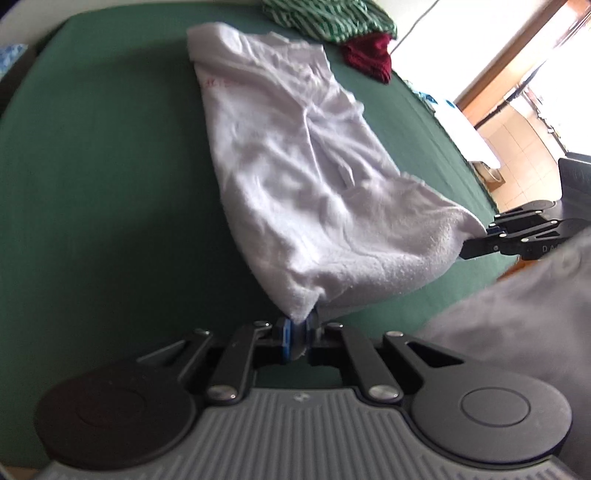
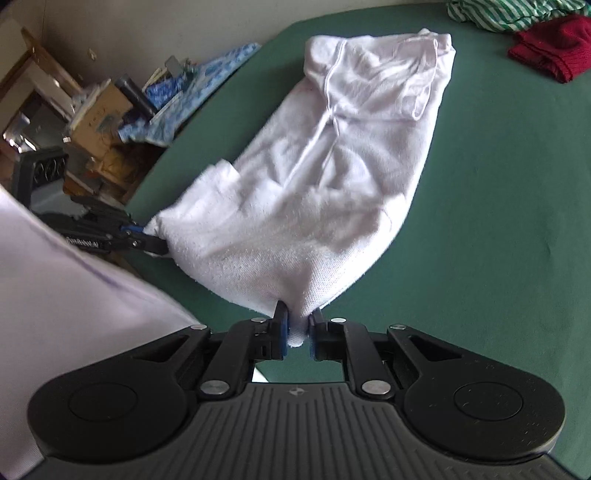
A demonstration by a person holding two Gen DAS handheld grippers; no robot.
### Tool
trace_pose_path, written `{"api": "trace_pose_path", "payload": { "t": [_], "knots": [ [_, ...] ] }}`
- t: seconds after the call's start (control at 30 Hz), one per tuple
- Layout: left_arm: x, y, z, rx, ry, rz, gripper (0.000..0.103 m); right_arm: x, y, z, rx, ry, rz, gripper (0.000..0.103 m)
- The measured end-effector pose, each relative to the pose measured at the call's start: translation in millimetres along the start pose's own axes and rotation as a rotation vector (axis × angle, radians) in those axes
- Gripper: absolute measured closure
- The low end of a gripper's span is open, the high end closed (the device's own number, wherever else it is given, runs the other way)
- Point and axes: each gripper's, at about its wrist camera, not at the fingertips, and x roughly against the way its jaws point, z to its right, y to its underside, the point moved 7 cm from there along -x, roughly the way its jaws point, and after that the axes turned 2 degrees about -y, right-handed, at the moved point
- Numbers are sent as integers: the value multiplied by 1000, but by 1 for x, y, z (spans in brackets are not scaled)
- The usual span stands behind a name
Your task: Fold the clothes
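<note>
A white shirt lies lengthwise on the green table, its near hem lifted off the surface. My left gripper is shut on one corner of the hem. My right gripper is shut on the other hem corner of the white shirt. Each gripper shows in the other's view: the right gripper at the right edge, the left gripper at the left. The far collar end rests flat on the table.
A green-striped garment and a dark red garment lie at the table's far edge. Boxes and clutter stand on the floor beyond the table's left side. The person's light clothing is close to the near edge.
</note>
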Motion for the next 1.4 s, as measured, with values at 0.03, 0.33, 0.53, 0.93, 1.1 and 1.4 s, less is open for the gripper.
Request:
{"api": "trace_pose_path", "payload": {
  "t": [0.03, 0.33, 0.53, 0.93, 1.1, 1.4],
  "knots": [
    [2, -10, 0, -10, -12, 20, 101, 3, -9, 1, -10, -7, 17, 93],
    [-29, -134, -30, -75, -113, 239, 100, -6, -109, 41, -84, 28, 298, 92],
    [-92, -170, -62, -13, -109, 168, 89, -36, -131, 97, -237, 81, 369, 82],
    [-77, -162, -85, 128, -47, 240, 37, -39, -129, 91, -90, 208, 408, 58],
    [-99, -179, -81, 126, -91, 247, 94, -52, -150, 90, -130, 173, 450, 93],
    [-84, -174, -85, 149, -115, 265, 53, -36, -139, 93, -145, 232, 456, 69]
  ]
}}
